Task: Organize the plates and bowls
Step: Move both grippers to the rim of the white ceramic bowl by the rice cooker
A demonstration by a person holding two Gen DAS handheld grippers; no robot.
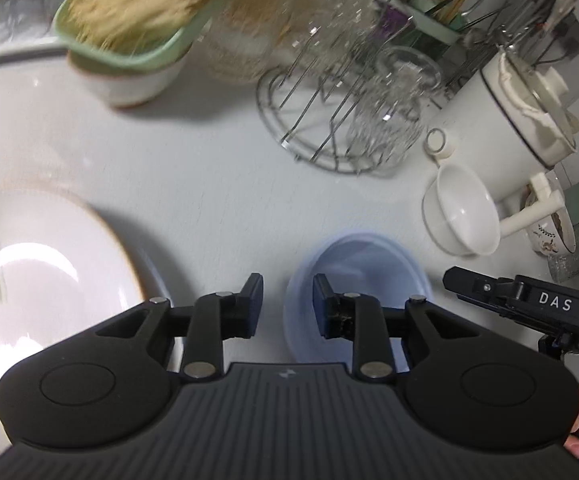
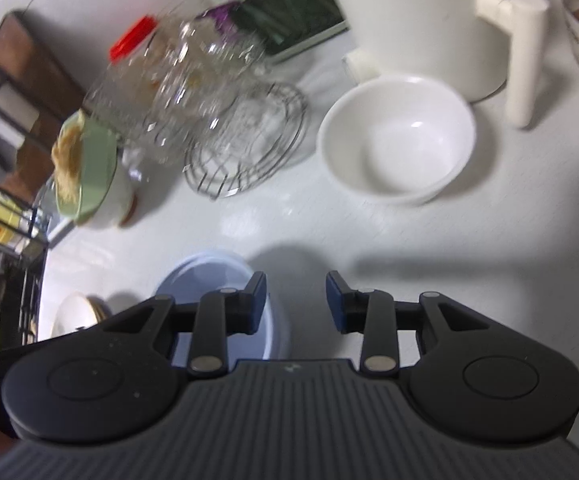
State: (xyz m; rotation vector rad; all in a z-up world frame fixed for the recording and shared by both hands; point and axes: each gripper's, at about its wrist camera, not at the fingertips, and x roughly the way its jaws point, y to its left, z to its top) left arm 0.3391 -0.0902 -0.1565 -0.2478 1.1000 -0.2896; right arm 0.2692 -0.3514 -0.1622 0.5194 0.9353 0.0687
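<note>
Wire rack (image 1: 329, 120) with glasses behind blue bowl (image 1: 369, 256), white bowl (image 2: 397, 140) beside

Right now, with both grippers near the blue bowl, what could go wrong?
The left gripper and right gripper both crowd the blue bowl, with nothing between their jaws; they might collide. A sweep forward could knock the white bowl or the glasses on the wire rack.

Glossy glazed ceramic is seen in the white plate (image 1: 49, 264) left of the left tongs and the white bowl (image 2: 397, 140) ahead of the right tongs. Translucent matt plastic forms the blue bowl (image 1: 365, 256); thin bright metal wire, the rack (image 1: 329, 128).
</note>
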